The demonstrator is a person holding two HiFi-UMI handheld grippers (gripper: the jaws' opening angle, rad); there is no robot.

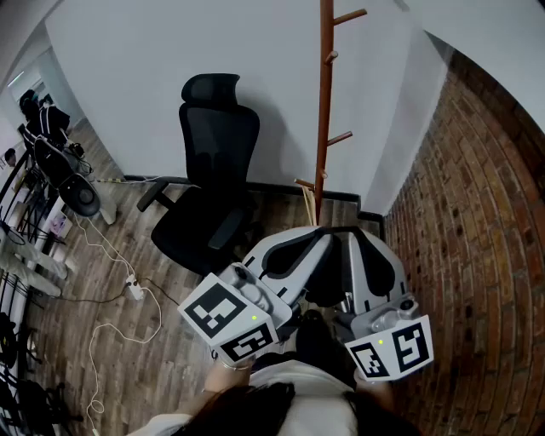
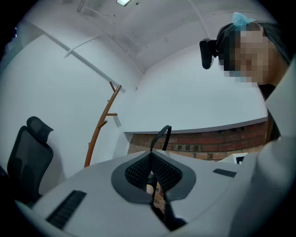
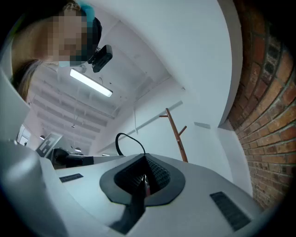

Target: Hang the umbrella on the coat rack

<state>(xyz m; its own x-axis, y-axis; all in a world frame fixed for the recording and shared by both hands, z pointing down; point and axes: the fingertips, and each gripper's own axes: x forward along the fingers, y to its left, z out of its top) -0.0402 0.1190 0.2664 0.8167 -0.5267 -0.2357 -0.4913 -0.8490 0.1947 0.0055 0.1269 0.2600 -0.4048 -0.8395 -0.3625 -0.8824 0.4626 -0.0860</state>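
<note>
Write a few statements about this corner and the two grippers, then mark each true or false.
1. The coat rack stands in the corner beside the brick wall. True.
2. An umbrella already hangs on the rack. False: the pegs in view are bare.
3. A black office chair stands left of the rack in the head view. True.
4. The left gripper is wide open. False: its jaws are shut on a thin black strap.
5. The right gripper is shut on that strap too. True.
</note>
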